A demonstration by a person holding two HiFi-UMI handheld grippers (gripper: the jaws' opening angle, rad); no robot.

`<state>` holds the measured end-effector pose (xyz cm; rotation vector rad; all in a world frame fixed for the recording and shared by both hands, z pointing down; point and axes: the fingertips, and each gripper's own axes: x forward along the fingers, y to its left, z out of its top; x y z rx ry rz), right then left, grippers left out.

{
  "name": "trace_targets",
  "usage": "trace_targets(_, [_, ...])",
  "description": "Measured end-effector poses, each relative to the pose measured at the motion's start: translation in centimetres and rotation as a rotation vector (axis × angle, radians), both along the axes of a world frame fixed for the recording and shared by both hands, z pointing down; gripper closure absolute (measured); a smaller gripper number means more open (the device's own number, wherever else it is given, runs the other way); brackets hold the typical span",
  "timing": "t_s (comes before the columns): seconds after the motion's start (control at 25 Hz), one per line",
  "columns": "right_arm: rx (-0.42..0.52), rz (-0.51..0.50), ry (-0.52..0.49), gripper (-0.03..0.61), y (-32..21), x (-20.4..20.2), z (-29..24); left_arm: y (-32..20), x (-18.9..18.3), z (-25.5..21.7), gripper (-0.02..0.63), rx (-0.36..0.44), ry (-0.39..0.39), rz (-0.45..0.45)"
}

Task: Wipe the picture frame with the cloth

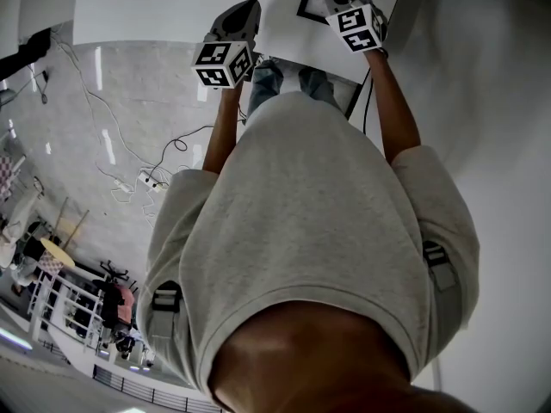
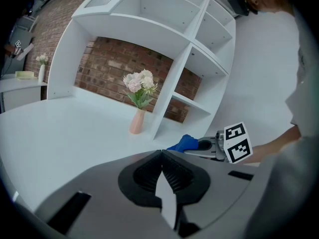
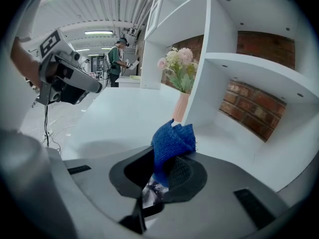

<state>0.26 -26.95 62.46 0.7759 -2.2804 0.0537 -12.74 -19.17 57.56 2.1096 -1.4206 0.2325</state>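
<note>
Right gripper (image 2: pixel 199 144) is pinching the blue cloth (image 3: pixel 172 142). A loose wad sticks out past the jaw tips and the rest is caught between the ribbed pads. The picture frame (image 1: pixel 310 5) lies flat on the white table (image 2: pixel 60 143), directly under that gripper. A sliver of its print shows through the gap below the jaws, in the right gripper view. Left gripper (image 2: pixel 162 156) has its jaws pressed together at the tips with nothing in them. It hangs off to the right gripper's left, apart from the frame and over bare table.

Judgement: the wipe looks about to begin or only just under way. Can't tell if the cloth is touching the glass yet.

To do it well:
- Tip the right gripper down so the free wad meets the frame, not the hard jaw tips.
- Use long, even passes from the near edge to the far edge under the gripper. Light pressure, since the frame isn't pinned and will likely slide on the smooth top.
- Better to bring the left gripper across and hold down a corner of the frame.
- Watch the grip, because the cloth sits to one side of the pads and could pull out on a drag.
- The pink vase (image 2: pixel 136 121) with flowers (image 2: pixel 140 82) stands ahead of the right gripper by the shelf unit (image 2: pixel 174 78), so strokes shouldn't run long that way.
</note>
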Motion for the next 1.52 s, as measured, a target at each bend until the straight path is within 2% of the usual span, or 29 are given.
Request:
trace_targets(1.0, [-0.028,-0.074,0.002,0.523,9.1,-1.0,0.0,2.2,1.9,-1.2,0.598,0.03,0.012,0.031])
trace_targets(1.16, [-0.038,-0.11,0.005,0.523,10.9,-1.4,-0.1,2.0,2.4,-1.7,0.598,0.035,0.016,0.038])
trace_targets(1.52, [-0.052,-0.118,-0.007,0.523,12.4,-2.0,0.5,1.6,2.6,-1.4,0.598,0.046,0.013,0.05])
